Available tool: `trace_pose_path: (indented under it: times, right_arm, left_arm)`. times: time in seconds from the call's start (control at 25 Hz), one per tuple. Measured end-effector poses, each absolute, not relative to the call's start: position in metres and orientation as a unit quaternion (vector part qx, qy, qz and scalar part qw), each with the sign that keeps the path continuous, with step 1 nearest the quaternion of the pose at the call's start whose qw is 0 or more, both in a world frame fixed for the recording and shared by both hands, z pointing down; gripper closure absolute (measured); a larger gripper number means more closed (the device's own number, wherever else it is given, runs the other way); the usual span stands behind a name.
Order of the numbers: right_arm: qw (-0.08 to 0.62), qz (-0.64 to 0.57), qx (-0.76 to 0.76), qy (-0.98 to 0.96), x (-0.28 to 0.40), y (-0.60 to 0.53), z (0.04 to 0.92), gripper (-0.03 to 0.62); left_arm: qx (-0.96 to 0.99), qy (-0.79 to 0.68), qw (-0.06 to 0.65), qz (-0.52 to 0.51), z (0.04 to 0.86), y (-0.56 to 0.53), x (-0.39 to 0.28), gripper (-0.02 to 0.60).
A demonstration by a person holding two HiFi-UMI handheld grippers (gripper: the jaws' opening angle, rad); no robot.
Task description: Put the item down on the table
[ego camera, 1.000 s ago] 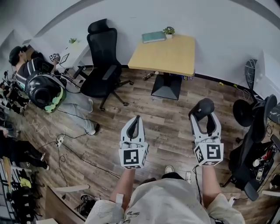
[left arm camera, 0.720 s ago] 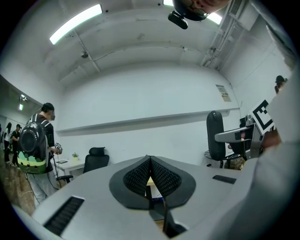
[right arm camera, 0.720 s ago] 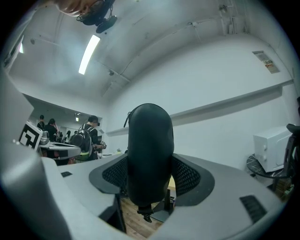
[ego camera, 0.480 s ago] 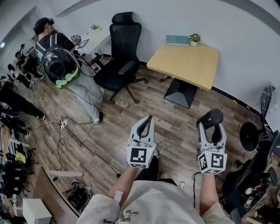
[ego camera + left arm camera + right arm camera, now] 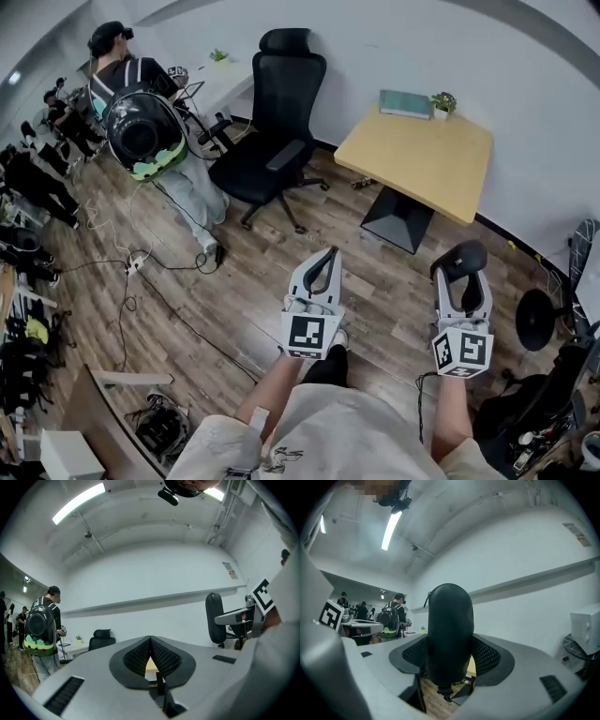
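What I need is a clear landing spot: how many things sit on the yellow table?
2: a teal book and a potted plant beside it, at the far edge of the yellow table, by the wall. Nothing looks hidden.

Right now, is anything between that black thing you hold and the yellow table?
Nothing visible: only bare wood floor lies between the black item in the right gripper and the table; the office chair stands aside.
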State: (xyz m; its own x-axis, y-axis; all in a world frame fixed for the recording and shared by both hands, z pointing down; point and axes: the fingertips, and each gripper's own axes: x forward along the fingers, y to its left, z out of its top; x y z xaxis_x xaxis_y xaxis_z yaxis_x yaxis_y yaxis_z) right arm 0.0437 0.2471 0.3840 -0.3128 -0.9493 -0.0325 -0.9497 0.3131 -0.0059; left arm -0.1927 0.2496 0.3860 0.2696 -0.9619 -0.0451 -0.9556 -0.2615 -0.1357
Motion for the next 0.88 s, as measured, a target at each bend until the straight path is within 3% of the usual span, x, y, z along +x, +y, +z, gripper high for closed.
trace_pose_path:
  times: [0.88]
  right_arm:
    - [-0.035, -0.024, -0.577, 0.816, -0.058, 0.076, 0.411, 0.293]
  left_arm:
    - [-0.787, 0.615, 0.033, -0.038, 0.419, 0.082, -0.292, 0.574]
